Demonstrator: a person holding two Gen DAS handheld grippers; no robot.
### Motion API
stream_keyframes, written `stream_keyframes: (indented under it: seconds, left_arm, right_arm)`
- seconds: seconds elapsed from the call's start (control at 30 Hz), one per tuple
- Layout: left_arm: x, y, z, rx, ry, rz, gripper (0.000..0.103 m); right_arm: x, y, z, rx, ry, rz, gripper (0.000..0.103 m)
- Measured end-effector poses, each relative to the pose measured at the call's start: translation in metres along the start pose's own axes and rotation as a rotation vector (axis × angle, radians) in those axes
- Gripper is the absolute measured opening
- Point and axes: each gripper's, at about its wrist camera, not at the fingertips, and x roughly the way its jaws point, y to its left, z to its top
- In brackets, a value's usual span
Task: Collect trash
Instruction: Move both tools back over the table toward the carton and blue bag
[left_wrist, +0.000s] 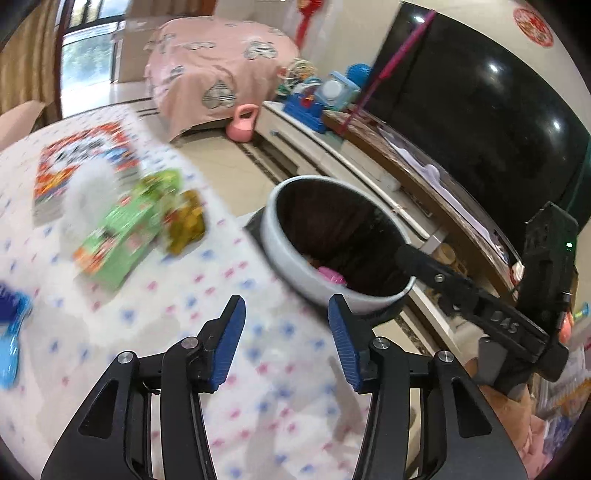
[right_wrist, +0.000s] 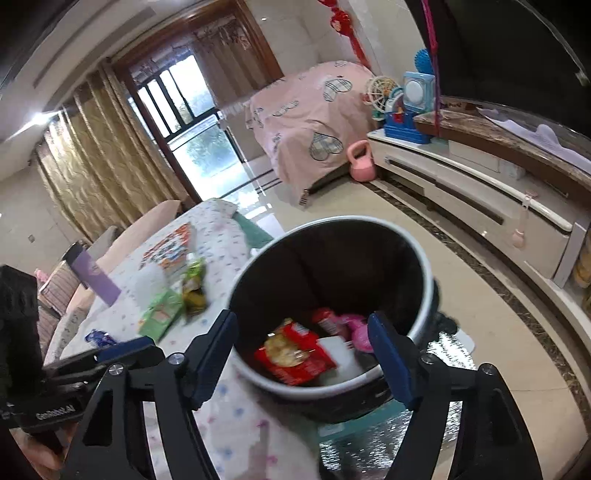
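Observation:
A round bin (right_wrist: 424, 295) with a pale rim and dark inside stands beside the table. In it lie a red snack wrapper (right_wrist: 295, 354), a white piece and pink trash (right_wrist: 356, 328). My right gripper (right_wrist: 303, 354) is open and empty, just above the bin's near rim. My left gripper (left_wrist: 286, 343) is open and empty over the patterned tablecloth (left_wrist: 207, 332), beside the bin (left_wrist: 280, 240). On the table lie a green carton (left_wrist: 118, 240), a yellow-green wrapper (left_wrist: 186, 221), a white crumpled piece (left_wrist: 90, 195) and a blue wrapper (left_wrist: 11, 332).
A colourful picture book (left_wrist: 81, 155) lies at the table's far end. A purple box (right_wrist: 96, 277) stands on the table's left side. A TV cabinet (right_wrist: 480, 199) with toys runs along the right. A pink kettlebell (right_wrist: 360, 162) sits on the tiled floor.

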Motion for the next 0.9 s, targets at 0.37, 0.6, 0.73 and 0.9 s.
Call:
stream_keyframes:
  seconds: [0.37,0.6,0.73,0.9]
  left_arm:
    - [-0.042,0.084,-0.044,-0.184,-0.023,0.096,0.047]
    - [-0.067,0.124,-0.064,-0.268,-0.047,0.135,0.047]
    - [-0.078,0.142,-0.071,-0.306,-0.057,0.150,0.047]
    - [-0.087,0.160,-0.076,-0.342,-0.067,0.169,0.047]
  right_arm:
    - [0.016,0.067,-0.035,-0.047,0.058,0.117,0.080]
    - [0.032,0.101,-0.054,-0.078,0.117,0.163,0.081]
    - [0.041,0.122,-0.064,-0.102,0.145,0.181,0.081]
    - [0.052,0.143,-0.071,-0.126,0.170,0.201,0.082]
